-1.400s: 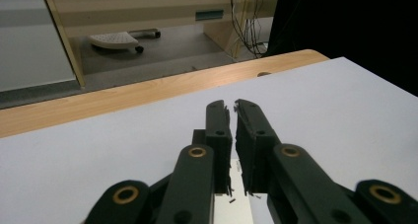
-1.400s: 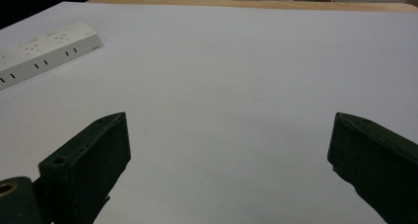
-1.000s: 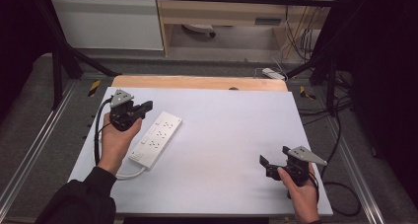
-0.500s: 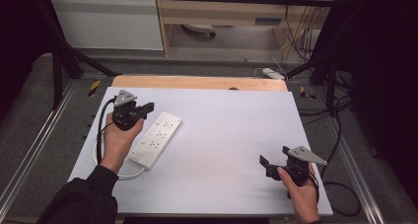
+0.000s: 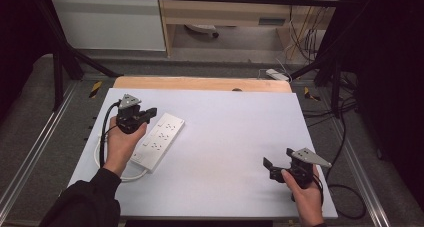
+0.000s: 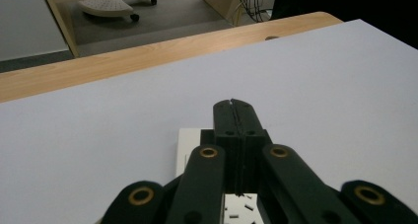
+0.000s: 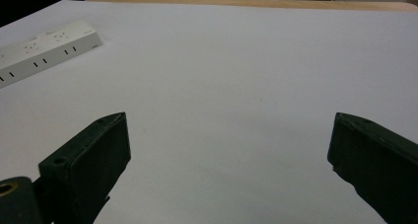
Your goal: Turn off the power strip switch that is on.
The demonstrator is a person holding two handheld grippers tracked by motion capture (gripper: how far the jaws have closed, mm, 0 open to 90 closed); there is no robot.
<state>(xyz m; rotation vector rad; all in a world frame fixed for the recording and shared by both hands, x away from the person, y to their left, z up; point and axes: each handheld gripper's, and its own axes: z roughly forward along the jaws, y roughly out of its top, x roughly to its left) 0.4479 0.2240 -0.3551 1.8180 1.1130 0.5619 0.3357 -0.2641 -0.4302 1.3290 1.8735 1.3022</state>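
Left side of table: left gripper point(image 5: 148, 112) held in the person's left hand point(image 5: 120, 142), above the near-left part of the white power strip point(image 5: 157, 139). Jaws clenched together, nothing between them; in the left gripper view the two black jaws meet along a thin seam, tips over bare white surface just past the strip's far end. Whether the gripper touches the strip: cannot tell.

Power strip: lies flat on the white tabletop point(image 5: 225, 132), left half, long axis diagonal, far end pointing toward table centre. Its white cord point(image 5: 117, 174) loops out from the near end, beside the left forearm. In the right gripper view the strip point(image 7: 47, 49) shows at upper left, socket slots facing up.

Centre: bare white surface; wooden edge strip point(image 5: 200, 83) along the far side.

Right side: right gripper point(image 5: 277, 163) in the right hand point(image 5: 305, 197), near the front-right corner, well apart from the strip. Jaws released, spread wide, empty; white tabletop between them.
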